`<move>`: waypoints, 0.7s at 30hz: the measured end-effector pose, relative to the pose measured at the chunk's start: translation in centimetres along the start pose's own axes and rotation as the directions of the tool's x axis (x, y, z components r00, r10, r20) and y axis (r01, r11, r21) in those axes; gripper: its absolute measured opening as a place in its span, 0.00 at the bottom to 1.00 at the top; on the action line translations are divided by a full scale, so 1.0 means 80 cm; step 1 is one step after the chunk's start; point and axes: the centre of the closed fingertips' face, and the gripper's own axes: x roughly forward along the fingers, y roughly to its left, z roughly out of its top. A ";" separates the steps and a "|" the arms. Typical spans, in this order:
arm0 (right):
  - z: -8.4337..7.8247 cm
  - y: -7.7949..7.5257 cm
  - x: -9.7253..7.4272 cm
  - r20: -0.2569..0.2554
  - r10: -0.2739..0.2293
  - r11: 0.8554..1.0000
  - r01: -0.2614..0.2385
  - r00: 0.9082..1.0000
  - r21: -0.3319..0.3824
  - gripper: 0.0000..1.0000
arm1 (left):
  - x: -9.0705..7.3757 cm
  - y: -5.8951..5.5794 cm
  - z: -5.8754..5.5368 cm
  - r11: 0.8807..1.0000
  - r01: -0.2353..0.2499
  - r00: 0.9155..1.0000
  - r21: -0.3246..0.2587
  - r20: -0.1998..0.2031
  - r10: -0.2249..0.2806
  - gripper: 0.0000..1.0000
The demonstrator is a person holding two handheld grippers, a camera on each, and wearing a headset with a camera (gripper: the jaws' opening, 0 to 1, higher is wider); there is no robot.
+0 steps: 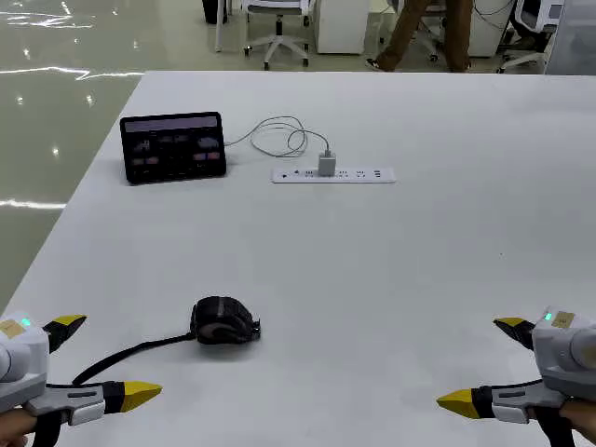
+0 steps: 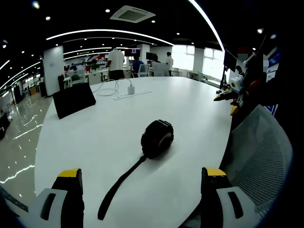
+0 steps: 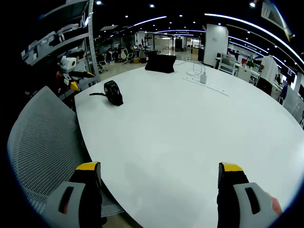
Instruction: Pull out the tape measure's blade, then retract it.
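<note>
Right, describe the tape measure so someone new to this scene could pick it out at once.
Start at the big white table. On its near left part, just ahead of the left gripper, lies the tape measure. It is the small rounded black case with a dark strap trailing from it, unlike the flat tablet and white power strip farther back.

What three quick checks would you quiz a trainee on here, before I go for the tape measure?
1. Short answer: are the left gripper and the right gripper open or shut?
2. Pick one: the tape measure lies nearer A) the left gripper, B) the right gripper.
3. True or false: its blade is already pulled out.
Key: 1 both open; 2 A; 3 false.
</note>
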 end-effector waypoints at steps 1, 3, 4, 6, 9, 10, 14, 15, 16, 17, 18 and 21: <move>0.000 0.000 0.000 0.000 0.001 1.000 -0.001 1.000 0.001 0.99 | 0.000 0.000 0.000 1.000 0.000 1.000 0.000 0.001 0.000 1.00; 0.000 0.000 0.000 -0.002 0.001 1.000 -0.001 1.000 -0.002 0.99 | 0.001 0.001 0.001 1.000 -0.001 1.000 0.000 0.002 0.001 1.00; -0.001 0.000 0.000 -0.003 0.002 1.000 -0.002 1.000 0.000 0.99 | 0.001 0.001 0.002 1.000 -0.001 1.000 0.001 0.004 0.001 1.00; -0.001 -0.001 0.000 -0.004 0.000 1.000 0.000 1.000 -0.001 0.99 | 0.001 0.001 0.003 1.000 0.003 1.000 0.003 0.005 -0.003 1.00; -0.002 -0.001 -0.001 -0.004 -0.001 1.000 0.001 1.000 0.002 0.99 | 0.001 0.001 0.003 1.000 0.003 1.000 0.006 0.003 -0.003 1.00; -0.003 0.000 -0.001 -0.008 0.000 1.000 0.000 1.000 0.001 0.98 | 0.001 0.001 0.002 1.000 0.002 1.000 0.004 0.002 -0.002 1.00; -0.005 -0.001 -0.001 -0.009 -0.002 1.000 0.002 1.000 0.000 0.98 | 0.000 0.004 0.001 1.000 -0.001 1.000 0.002 0.002 0.001 1.00; -0.005 -0.001 -0.001 -0.010 -0.001 1.000 0.001 1.000 0.001 0.98 | 0.000 0.005 0.001 1.000 -0.002 1.000 0.001 0.002 0.002 1.00; -0.006 -0.001 -0.002 -0.010 -0.001 1.000 0.001 1.000 0.001 0.98 | -0.001 0.006 0.000 1.000 -0.003 1.000 0.001 0.001 0.003 1.00; -0.005 -0.001 -0.002 -0.007 -0.002 1.000 0.002 1.000 -0.004 0.99 | -0.001 0.006 0.000 1.000 -0.003 1.000 0.001 0.001 0.003 1.00; -0.005 -0.002 -0.002 -0.006 -0.005 1.000 0.005 1.000 -0.007 0.99 | -0.001 0.006 0.000 1.000 -0.003 1.000 0.002 -0.002 0.003 1.00; -0.001 -0.004 -0.002 0.002 -0.012 1.000 0.012 1.000 -0.015 1.00 | 0.000 0.007 -0.002 1.000 -0.002 1.000 0.017 -0.017 0.002 1.00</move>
